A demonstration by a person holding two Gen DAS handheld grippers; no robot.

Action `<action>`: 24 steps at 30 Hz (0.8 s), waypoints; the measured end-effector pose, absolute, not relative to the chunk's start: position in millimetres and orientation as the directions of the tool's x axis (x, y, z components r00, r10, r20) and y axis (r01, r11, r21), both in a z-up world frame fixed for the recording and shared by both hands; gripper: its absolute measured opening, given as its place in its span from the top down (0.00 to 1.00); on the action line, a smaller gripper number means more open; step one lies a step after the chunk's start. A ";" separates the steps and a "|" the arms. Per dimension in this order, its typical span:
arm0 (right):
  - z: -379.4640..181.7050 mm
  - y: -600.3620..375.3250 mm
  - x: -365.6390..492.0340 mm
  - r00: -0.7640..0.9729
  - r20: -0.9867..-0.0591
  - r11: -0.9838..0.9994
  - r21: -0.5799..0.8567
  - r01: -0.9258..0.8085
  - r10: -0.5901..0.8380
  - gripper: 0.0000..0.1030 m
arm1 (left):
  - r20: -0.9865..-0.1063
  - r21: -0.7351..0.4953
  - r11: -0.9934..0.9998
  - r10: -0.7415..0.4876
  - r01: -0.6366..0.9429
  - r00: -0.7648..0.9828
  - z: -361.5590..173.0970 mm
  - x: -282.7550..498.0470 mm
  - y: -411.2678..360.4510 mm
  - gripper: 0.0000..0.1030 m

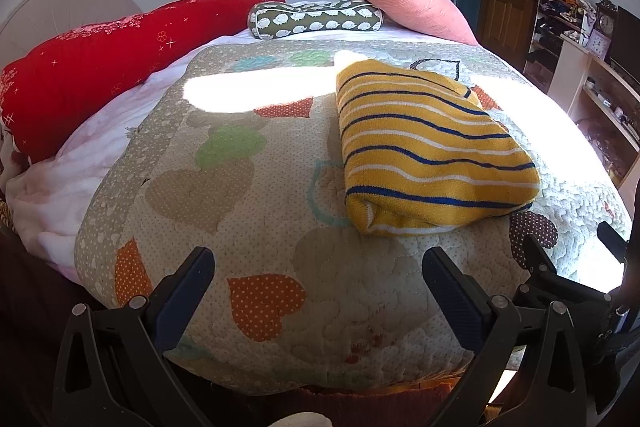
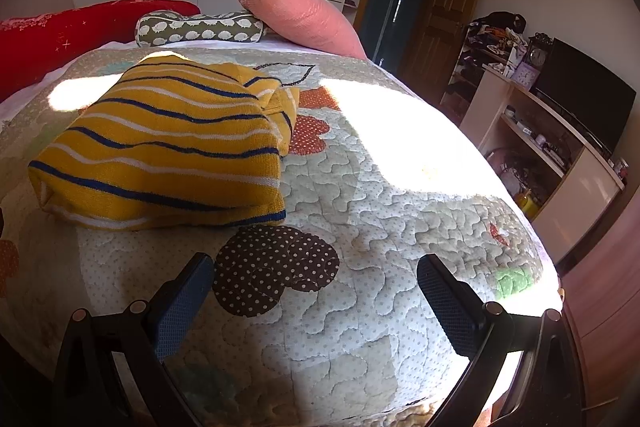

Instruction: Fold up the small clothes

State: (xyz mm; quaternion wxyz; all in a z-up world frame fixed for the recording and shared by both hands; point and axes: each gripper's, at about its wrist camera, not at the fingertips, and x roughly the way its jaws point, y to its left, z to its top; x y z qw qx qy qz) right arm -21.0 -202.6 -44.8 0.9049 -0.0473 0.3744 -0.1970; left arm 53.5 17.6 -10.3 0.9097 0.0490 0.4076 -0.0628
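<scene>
A yellow knitted garment [image 1: 428,147] with blue and white stripes lies folded into a thick bundle on the quilted bedspread [image 1: 248,211]. It also shows in the right wrist view [image 2: 168,143], at the left. My left gripper [image 1: 320,267] is open and empty, held above the quilt just short of the bundle's near edge. My right gripper [image 2: 316,271] is open and empty, above the quilt to the right of the bundle and apart from it. Part of the right gripper [image 1: 560,279] shows at the lower right of the left wrist view.
A red bolster [image 1: 120,47], a green patterned cushion [image 1: 316,19] and a pink pillow [image 1: 404,3] lie at the head of the bed. Shelves [image 2: 552,155] with a television [image 2: 588,99] stand to the right. Bright sunlight falls across the quilt [image 2: 400,131].
</scene>
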 end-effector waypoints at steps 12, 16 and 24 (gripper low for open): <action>-44.4 -203.8 -22.2 0.644 -0.655 0.916 -0.227 0.332 -0.396 0.01 | -0.752 0.034 0.987 -0.077 0.156 0.654 -12.7 55.1 18.6 0.00; -44.0 -202.3 -22.7 0.646 -0.653 0.916 -0.227 0.330 -0.395 0.01 | -0.752 0.031 0.988 -0.075 0.149 0.655 -13.1 55.2 20.1 0.00; -43.9 -202.4 -22.9 0.647 -0.653 0.916 -0.222 0.334 -0.394 0.01 | -0.753 0.029 0.988 -0.077 0.150 0.653 -13.5 54.9 19.6 0.00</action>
